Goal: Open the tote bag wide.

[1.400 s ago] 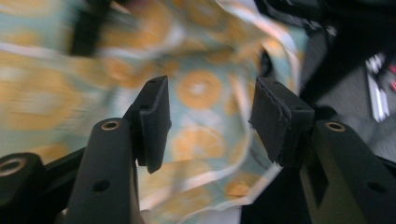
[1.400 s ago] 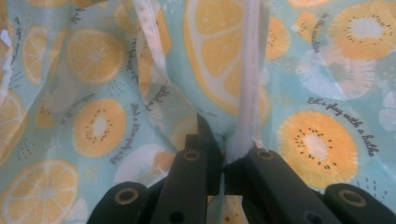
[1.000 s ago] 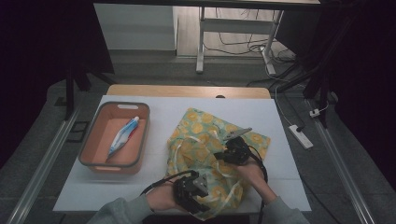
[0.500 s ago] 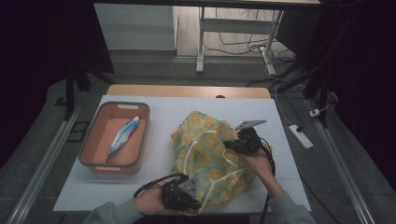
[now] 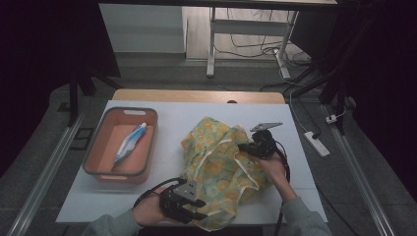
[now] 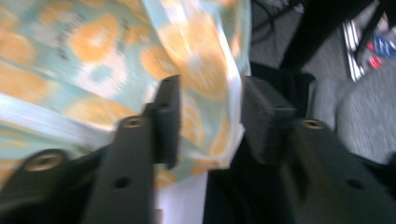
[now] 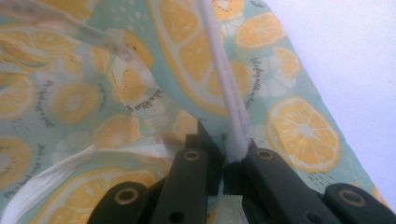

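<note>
The lemon-print cloth (image 5: 221, 172) lies crumpled on the counter (image 5: 196, 110), right of centre and reaching down to the near edge. The right tool (image 5: 251, 147) is clamped tight on the cloth's white trim (image 7: 229, 112) at its right side. The left tool (image 5: 199, 204) sits at the near edge with its jaws half apart, having just been opening; a cloth corner hangs between them, unpressed. An orange tray (image 5: 98, 169) holding a tube (image 5: 129, 145) stands by the left edge.
</note>
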Demonstrator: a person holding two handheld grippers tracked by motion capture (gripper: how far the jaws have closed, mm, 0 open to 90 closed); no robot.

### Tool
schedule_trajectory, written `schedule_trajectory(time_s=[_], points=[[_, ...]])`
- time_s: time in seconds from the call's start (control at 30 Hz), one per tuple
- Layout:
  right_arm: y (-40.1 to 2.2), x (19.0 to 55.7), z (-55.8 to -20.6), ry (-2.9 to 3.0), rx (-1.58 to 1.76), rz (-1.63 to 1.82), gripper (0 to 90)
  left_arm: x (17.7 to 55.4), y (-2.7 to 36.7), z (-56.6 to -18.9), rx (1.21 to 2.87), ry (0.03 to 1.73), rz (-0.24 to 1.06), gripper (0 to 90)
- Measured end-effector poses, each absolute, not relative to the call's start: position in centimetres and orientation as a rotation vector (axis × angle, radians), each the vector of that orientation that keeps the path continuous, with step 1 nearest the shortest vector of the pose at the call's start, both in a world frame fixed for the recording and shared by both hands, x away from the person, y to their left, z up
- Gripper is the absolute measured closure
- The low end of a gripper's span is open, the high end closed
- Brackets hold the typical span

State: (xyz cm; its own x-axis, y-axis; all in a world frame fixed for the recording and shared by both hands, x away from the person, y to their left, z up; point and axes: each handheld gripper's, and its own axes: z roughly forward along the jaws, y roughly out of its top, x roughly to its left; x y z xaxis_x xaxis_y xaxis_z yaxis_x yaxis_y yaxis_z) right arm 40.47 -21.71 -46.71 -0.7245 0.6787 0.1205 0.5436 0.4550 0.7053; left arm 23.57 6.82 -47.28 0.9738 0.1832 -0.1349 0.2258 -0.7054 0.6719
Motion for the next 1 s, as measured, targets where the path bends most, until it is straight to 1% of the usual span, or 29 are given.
schedule_trajectory(time_s=[0.07,0.13,0.23,0.27,0.37,0.53,0.57,0.67,0.87,1.0], points=[[-21.5,40.5,-46.7,2.529,1.063,1.124,88.6,23.7,7.1,-46.5,2.332,0.31,-0.043,47.0],[-21.2,40.5,-46.8,2.538,1.052,1.122,88.6,23.9,7.6,-45.4,2.288,0.356,0.002,43.0],[-20.9,40.6,-46.9,2.546,1.048,1.125,88.6,24.8,8.4,-43.6,2.224,0.458,0.069,39.8],[-20.9,40.6,-47.0,2.55,1.049,1.128,88.6,25.1,8.7,-43.0,2.205,0.49,0.101,39.2],[-20.7,40.6,-47.1,2.563,1.043,1.139,88.5,26.5,9.8,-41.4,2.134,0.572,0.113,37.6],[-20.4,40.7,-47.3,2.584,1.03,1.149,88.5,28.6,11.8,-39.7,2.059,0.677,0.179,37.3],[-20.4,40.7,-47.3,2.584,1.03,1.149,88.5,29.0,12.3,-39.6,2.05,0.698,0.176,37.3],[-20.2,40.7,-47.5,2.592,1.027,1.144,88.5,30.0,13.9,-39.7,2.035,0.768,0.238,37.1],[-20.2,40.5,-47.5,2.587,1.019,1.144,88.5,31.2,17.5,-40.1,1.981,0.865,0.256,36.4],[-20.2,40.3,-47.4,2.587,1.018,1.148,88.5,31.8,19.3,-40.2,1.964,0.911,0.272,36.4]])
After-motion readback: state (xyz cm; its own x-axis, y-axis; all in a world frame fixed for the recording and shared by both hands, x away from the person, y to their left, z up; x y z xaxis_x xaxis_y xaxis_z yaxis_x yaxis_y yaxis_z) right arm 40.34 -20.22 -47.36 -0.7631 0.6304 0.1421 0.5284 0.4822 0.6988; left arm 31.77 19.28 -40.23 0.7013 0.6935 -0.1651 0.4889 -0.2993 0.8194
